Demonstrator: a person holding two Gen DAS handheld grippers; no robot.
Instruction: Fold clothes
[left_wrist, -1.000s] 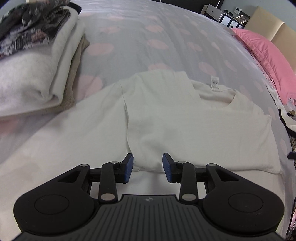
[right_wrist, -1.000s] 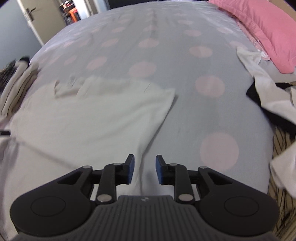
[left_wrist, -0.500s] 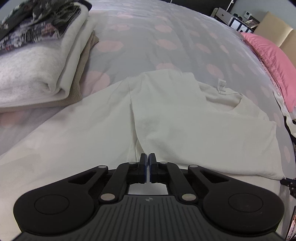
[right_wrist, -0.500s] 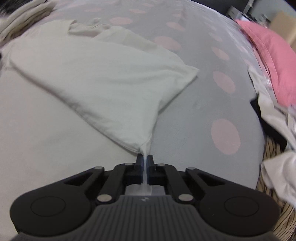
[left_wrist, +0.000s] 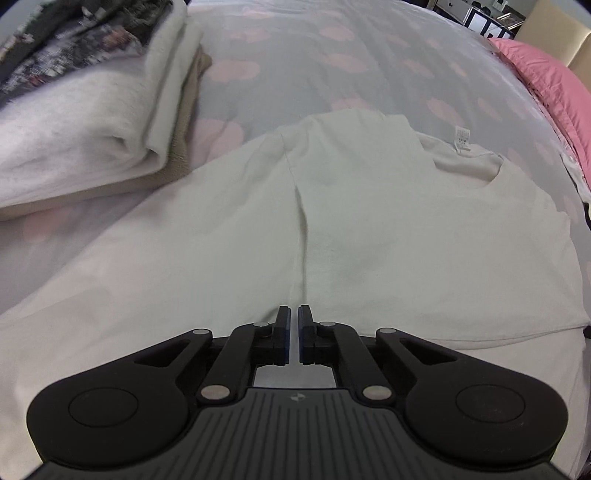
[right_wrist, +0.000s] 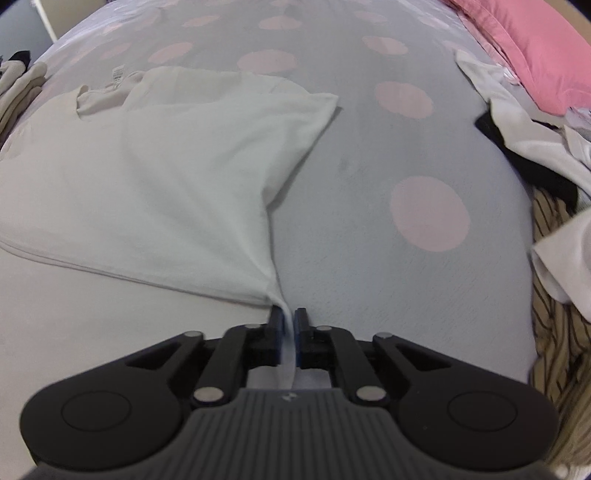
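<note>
A cream white T-shirt (left_wrist: 369, 221) lies spread on the bed, its neck label toward the far end and one sleeve folded over the body. My left gripper (left_wrist: 291, 317) is shut on the shirt's near edge at a lengthwise crease. In the right wrist view the same T-shirt (right_wrist: 166, 177) is pulled up into a peak at its right side. My right gripper (right_wrist: 289, 321) is shut on that side edge, and cloth runs back between its fingers. A further layer of the shirt lies flat below the lifted part.
A stack of folded clothes (left_wrist: 85, 122) sits at the left, white fleece under a dark patterned piece. The bedspread (right_wrist: 406, 129) is grey with pink dots. A pink pillow (right_wrist: 546, 48) lies far right, with loose garments (right_wrist: 524, 140) and a striped cloth (right_wrist: 561, 332) along the right edge.
One second ago both grippers stood open over the shirt. Both have since shut on its cloth. The right one now lifts the side edge into a peak.
</note>
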